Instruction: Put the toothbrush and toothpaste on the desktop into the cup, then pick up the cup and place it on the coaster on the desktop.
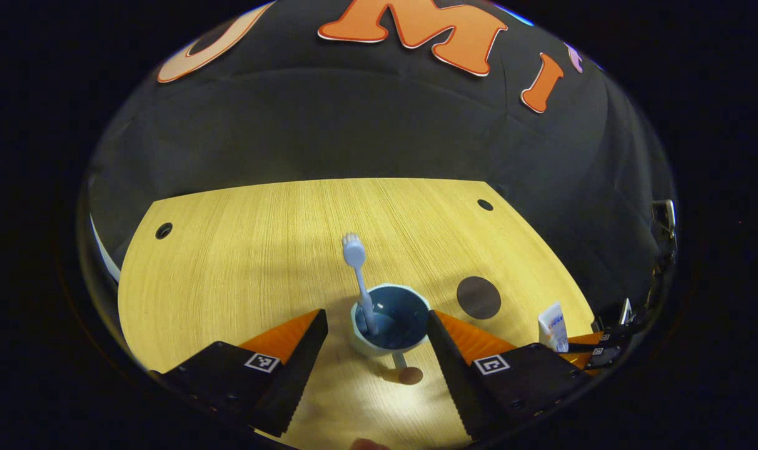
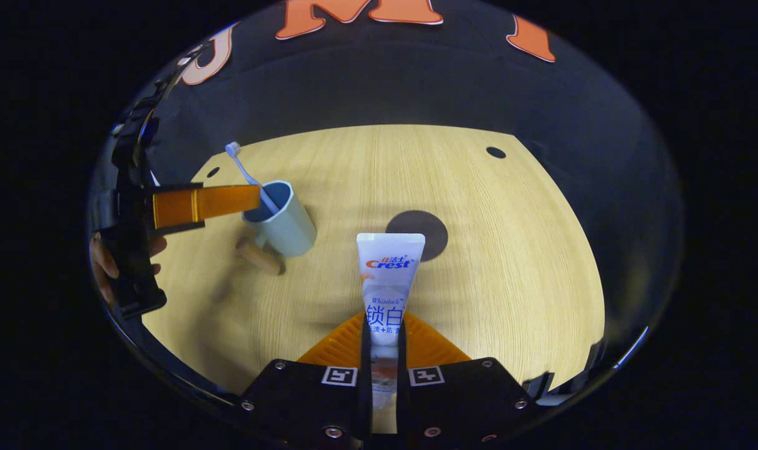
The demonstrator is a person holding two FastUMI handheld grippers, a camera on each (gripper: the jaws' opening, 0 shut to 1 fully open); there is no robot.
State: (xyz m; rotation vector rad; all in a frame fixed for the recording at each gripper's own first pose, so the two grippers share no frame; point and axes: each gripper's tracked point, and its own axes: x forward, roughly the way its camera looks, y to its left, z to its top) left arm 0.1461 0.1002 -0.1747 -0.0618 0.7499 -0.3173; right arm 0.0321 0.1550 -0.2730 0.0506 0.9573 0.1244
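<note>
A pale blue cup [image 1: 391, 322] with a wooden handle [image 1: 407, 374] stands on the wooden desktop [image 1: 247, 262]. A light blue toothbrush [image 1: 358, 269] leans in it, head up. My left gripper [image 1: 374, 320] is open, with a finger on each side of the cup and nothing gripped. In the right gripper view, the white toothpaste tube [image 2: 388, 275] stands upright, and my right gripper [image 2: 384, 340] is shut on its lower part. The dark round coaster [image 2: 418, 228] lies just behind the tube, right of the cup [image 2: 282, 219]. The tube [image 1: 553, 325] also shows at the far right of the left gripper view.
The desktop [image 2: 510, 262] has small round holes near its far corners [image 1: 164, 230] [image 1: 485, 204]. The black booth wall rises behind it. In the right gripper view, a hand [image 2: 104, 262] holds the left gripper at the left edge, one of its fingers [image 2: 204, 203] reaching over to the cup.
</note>
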